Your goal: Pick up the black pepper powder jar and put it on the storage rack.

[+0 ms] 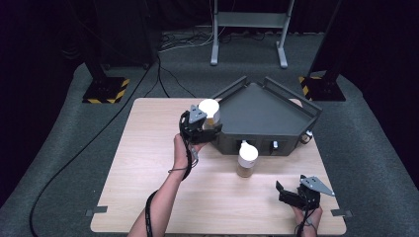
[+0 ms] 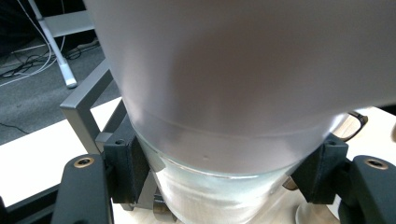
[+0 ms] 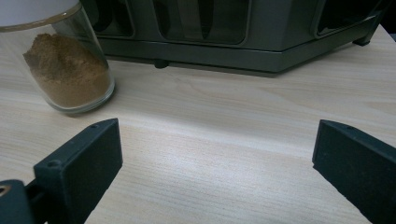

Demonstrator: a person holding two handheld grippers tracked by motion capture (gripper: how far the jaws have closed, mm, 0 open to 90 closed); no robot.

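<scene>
No brand, label or writing can be read on any jar or on the grey rack (image 1: 267,111). The left hand-held gripper (image 1: 205,127) clamps a white-lidded jar (image 1: 210,112) at the rack's left corner, pads pressed on the glass just under the lid. The right hand-held gripper (image 1: 291,192), jaws wide apart and holding nothing, sits near the bench (image 1: 148,197) front-right edge. A second jar (image 1: 246,159) of brown powder stands just before the rack. Bare bench lies between that jar and the right hand-held gripper.

High view looks down on the table (image 1: 148,197) — both gripper views sit close, sharing it.
</scene>
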